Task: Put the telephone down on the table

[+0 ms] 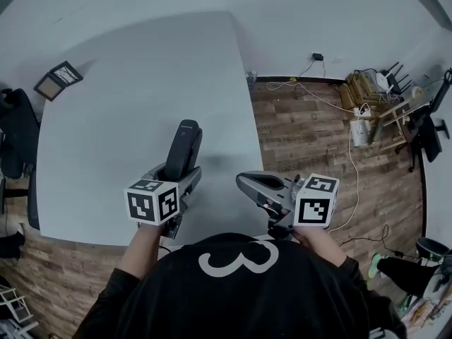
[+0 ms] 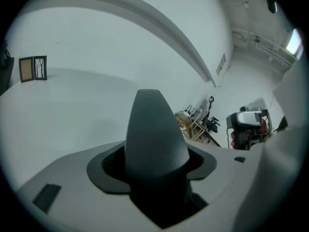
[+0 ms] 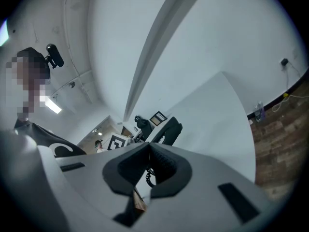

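Observation:
My left gripper [image 1: 178, 176] is shut on the lower end of a black telephone handset [image 1: 185, 145]. The handset points away from me and is held above the near part of the white table [image 1: 127, 111]. In the left gripper view the telephone [image 2: 155, 132] rises between the jaws and fills the gap of the left gripper [image 2: 154, 170]. My right gripper [image 1: 256, 183] hangs by the table's near right corner, shut, with nothing between its fingers. In the right gripper view the right gripper [image 3: 147, 149] has its jaw tips touching, and the telephone [image 3: 170, 130] shows beyond them.
A small picture frame [image 1: 58, 80] stands at the table's far left corner, also seen as a frame [image 2: 34, 68]. A black chair [image 1: 17, 143] sits at the table's left. Wooden floor [image 1: 311, 140] with cables and clutter [image 1: 371, 94] lies to the right.

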The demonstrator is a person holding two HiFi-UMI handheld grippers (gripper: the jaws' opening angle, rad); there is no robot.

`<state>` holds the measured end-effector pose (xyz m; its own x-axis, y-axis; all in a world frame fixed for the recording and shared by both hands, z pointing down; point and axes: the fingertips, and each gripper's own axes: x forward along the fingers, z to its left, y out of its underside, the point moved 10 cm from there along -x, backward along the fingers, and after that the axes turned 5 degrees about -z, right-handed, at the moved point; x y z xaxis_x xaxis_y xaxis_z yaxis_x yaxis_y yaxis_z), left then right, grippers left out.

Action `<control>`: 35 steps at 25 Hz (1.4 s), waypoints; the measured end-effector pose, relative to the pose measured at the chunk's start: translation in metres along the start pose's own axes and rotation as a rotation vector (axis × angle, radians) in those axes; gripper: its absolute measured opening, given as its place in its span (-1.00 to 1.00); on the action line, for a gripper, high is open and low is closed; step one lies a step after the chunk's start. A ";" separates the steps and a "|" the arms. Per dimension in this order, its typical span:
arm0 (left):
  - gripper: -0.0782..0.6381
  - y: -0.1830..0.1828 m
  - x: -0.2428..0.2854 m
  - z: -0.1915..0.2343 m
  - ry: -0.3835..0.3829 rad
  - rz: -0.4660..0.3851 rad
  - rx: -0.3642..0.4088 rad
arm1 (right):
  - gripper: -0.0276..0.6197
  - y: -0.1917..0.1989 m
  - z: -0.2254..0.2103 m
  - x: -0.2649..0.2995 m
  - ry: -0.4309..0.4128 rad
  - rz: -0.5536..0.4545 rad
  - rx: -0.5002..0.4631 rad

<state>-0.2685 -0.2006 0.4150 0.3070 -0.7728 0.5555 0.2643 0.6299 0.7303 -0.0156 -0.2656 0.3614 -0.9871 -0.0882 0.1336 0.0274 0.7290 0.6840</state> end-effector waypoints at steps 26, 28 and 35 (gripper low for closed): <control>0.04 0.032 0.079 0.049 -0.124 0.107 0.107 | -0.89 0.018 -0.037 0.010 0.114 0.064 0.046; 0.04 0.033 0.080 0.052 -0.129 0.114 0.117 | -0.89 0.019 -0.039 0.009 0.130 0.050 0.052; 0.04 0.037 0.084 0.050 -0.169 0.118 0.192 | -0.89 0.026 -0.041 0.003 0.162 0.039 0.060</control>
<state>-0.2783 -0.2466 0.5086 0.1645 -0.7068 0.6880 0.0526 0.7028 0.7095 -0.0110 -0.2750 0.4088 -0.9468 -0.1641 0.2767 0.0510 0.7726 0.6329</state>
